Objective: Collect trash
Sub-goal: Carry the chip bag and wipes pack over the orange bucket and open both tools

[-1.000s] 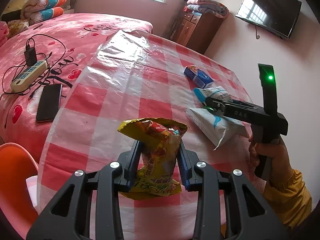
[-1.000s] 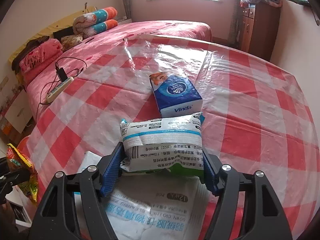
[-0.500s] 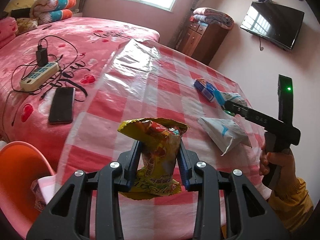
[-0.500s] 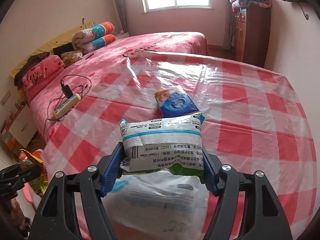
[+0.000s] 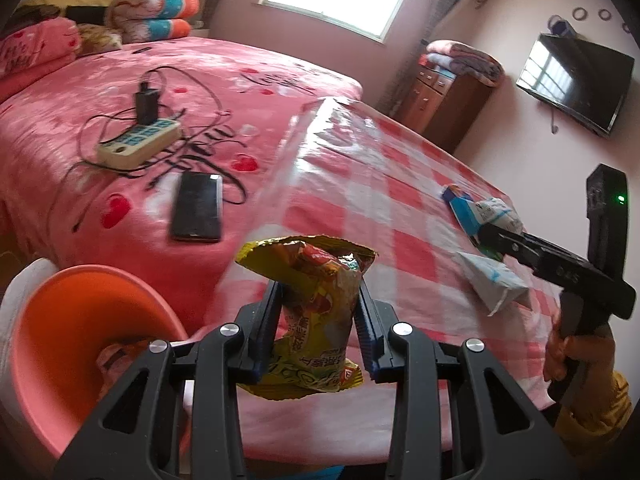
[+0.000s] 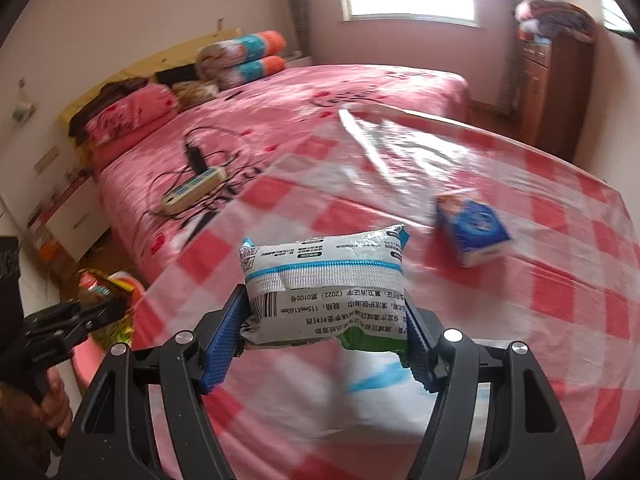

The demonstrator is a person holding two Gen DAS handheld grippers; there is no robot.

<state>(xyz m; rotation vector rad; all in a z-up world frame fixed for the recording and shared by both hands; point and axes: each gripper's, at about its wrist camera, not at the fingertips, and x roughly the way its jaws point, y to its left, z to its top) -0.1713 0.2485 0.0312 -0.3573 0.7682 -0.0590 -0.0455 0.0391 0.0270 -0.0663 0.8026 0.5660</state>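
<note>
From the left wrist view, the left gripper [image 5: 318, 326] is clenched on a yellow snack bag [image 5: 316, 312], its pads pressing the crumpled wrapper from both sides. Compared with a second ago, the checked tablecloth [image 5: 380, 216] has slid to the right of the frame and an orange bin [image 5: 76, 340] now fills the lower left, with some scraps visible at its bottom. The bag hangs near the bin's rim but not yet over its mouth. This suggests the carry toward the bin is nearly done and only the last stretch and the release remain. The phone [image 5: 198, 208] and power strip [image 5: 138, 144] lie on the pink bed [image 5: 80, 92], apart from the work.

From the right wrist view, the right gripper [image 6: 326, 342] is clamped on a white and blue packet [image 6: 324, 288], lifted clear of the table. A second ago the blue tissue box [image 6: 472, 230] sat directly beyond the packet; now it lies off to the right and farther away, so this gripper has swung left toward the table's edge. A flat white wrapper [image 6: 360, 396], blurred, rests on the cloth below. The left gripper and its snack bag show at the far left, beside the bin's pink edge. Both pieces of trash appear headed there.
</note>
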